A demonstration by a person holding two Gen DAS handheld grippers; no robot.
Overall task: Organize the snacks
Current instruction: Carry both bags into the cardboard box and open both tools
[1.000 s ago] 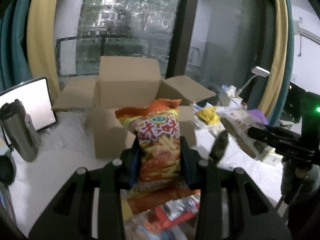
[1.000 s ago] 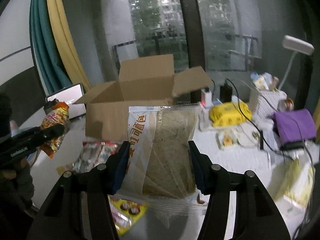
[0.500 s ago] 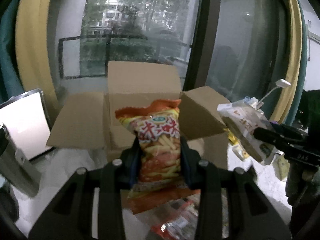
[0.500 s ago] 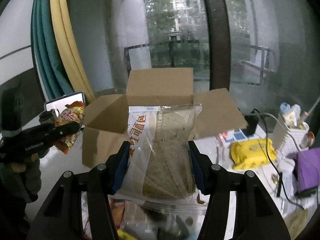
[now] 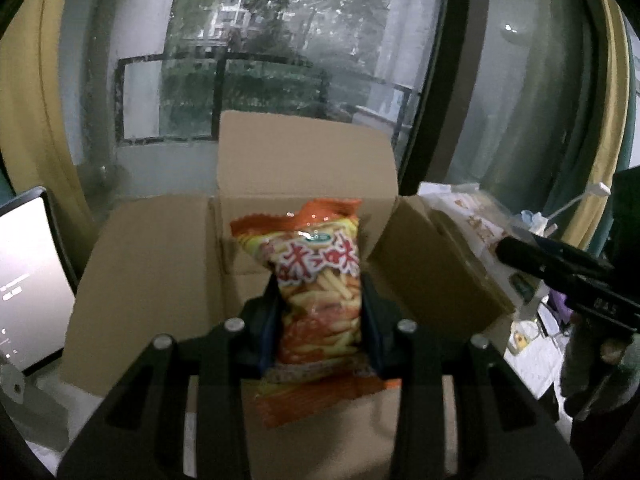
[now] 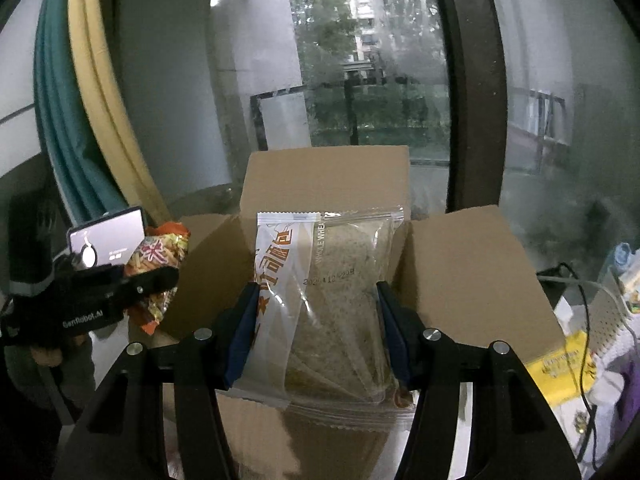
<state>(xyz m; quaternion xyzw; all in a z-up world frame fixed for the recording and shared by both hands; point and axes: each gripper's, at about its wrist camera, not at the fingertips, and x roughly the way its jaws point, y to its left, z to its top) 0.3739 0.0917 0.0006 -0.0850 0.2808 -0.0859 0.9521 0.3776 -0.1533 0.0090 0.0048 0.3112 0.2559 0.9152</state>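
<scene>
chip bag (image 5: pixel 316 280) clamped, bread pack (image 6: pixel 324 304) clamped, box (image 5: pixel 304 168)

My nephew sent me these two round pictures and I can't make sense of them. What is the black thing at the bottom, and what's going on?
No robot here: a person holds a two-fingered claw in each hand, with a wide-angle camera on each looking forward along its fingers. The left claw grips an orange chip bag; the right claw grips a clear bread pack. Both are held in front of an open cardboard box by a window. Each view also shows the other claw off to one side.
</scene>
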